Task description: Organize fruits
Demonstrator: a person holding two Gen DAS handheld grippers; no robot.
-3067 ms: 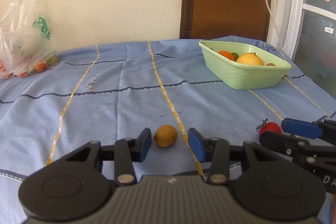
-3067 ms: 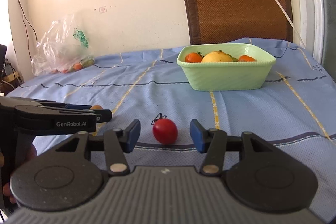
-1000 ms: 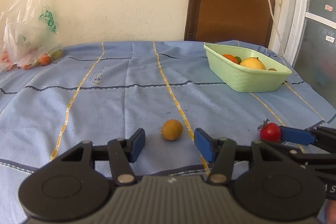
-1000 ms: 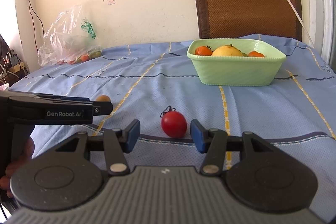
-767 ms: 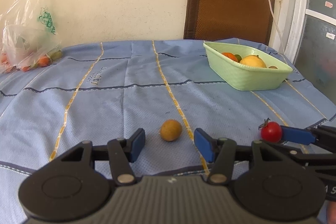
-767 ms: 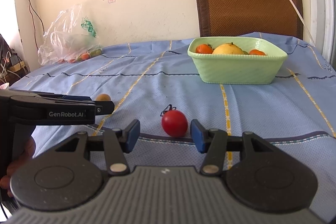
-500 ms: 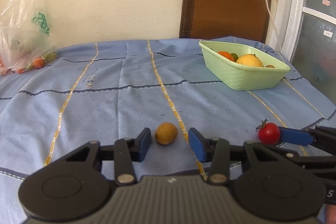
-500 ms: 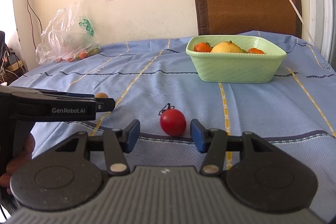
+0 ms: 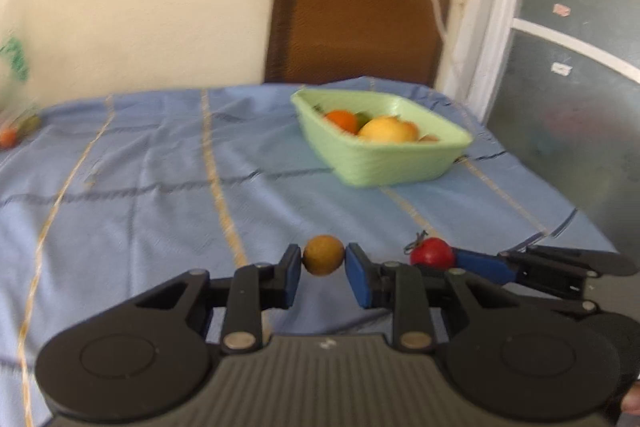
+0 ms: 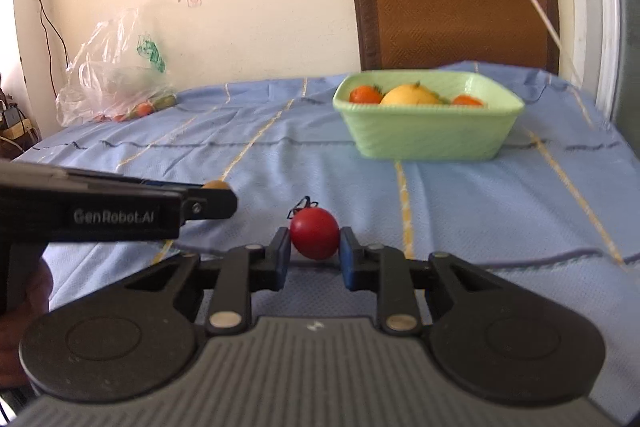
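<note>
A green basket (image 10: 428, 131) sits toward the worktop's far right corner; my left tool (image 9: 323, 261) clamps the small brown fruit (image 9: 323, 254), and my right tool (image 10: 315, 247) clamps the tomato (image 10: 315, 233).

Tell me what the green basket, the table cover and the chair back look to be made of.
Green basket: likely moulded plastic, pale green, with faint ribbed walls and a smooth rolled rim.
Table cover: woven cloth, matte blue with yellow and dark stripes; it creases and ripples.
Chair back: brown woven panel, perhaps fabric or cane, herringbone pattern, in a darker padded-looking border; the material is not certain.
</note>
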